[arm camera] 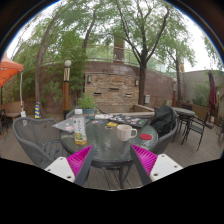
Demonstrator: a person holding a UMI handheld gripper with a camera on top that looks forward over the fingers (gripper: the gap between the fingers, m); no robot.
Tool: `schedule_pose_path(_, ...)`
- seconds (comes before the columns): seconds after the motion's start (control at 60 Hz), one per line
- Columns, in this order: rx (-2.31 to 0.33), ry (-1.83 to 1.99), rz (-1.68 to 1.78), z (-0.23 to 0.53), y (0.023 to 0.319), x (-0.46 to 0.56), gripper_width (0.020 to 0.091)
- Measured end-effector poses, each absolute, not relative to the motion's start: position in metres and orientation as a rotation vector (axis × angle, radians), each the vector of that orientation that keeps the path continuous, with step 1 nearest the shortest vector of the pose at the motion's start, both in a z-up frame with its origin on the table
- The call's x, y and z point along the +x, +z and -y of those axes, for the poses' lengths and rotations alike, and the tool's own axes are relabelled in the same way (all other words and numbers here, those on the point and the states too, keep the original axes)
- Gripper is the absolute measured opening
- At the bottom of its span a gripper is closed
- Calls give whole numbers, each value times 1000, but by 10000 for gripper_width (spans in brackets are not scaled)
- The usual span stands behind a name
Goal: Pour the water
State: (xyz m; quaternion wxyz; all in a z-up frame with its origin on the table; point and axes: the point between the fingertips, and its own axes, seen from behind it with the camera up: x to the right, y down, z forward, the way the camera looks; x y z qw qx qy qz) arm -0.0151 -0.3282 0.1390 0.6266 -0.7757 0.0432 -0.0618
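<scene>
A clear plastic bottle [80, 128] with a pale label stands upright on the left part of a round glass table [105, 147]. A white mug [125, 131] with its handle to the right stands on the same table, right of the bottle. My gripper [108, 166] is open, its pink pads [72, 162] spread wide and well short of the table. Nothing is between the fingers; bottle and mug both lie beyond them.
Grey woven chairs [35, 140] stand left of the table and another chair [165, 128] with a red item stands right. Further tables and chairs [195, 122] are at the right. A brick wall [112, 90] and trees stand behind, an orange umbrella [8, 70] at the left.
</scene>
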Motion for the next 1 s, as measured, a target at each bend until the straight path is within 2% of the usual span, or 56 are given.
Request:
schedule_pose_path(0.333,-1700,-101,54,179,123,-142,803)
schedule_pose_path(0.6,-1730,-143,-14,87,85,-158,801)
schedule_pose_path(0.833,-1687,-182,-99,35,87,-156,809)
schedule_pose_path(0.883,-1697,-170,-114,25,84,-155,746)
schedule_pose_path(0.917,-1721,-168,-130,20,76,-153,636)
schedule_pose_path(1.0,-1702,-149,-131,14,77,-154,628)
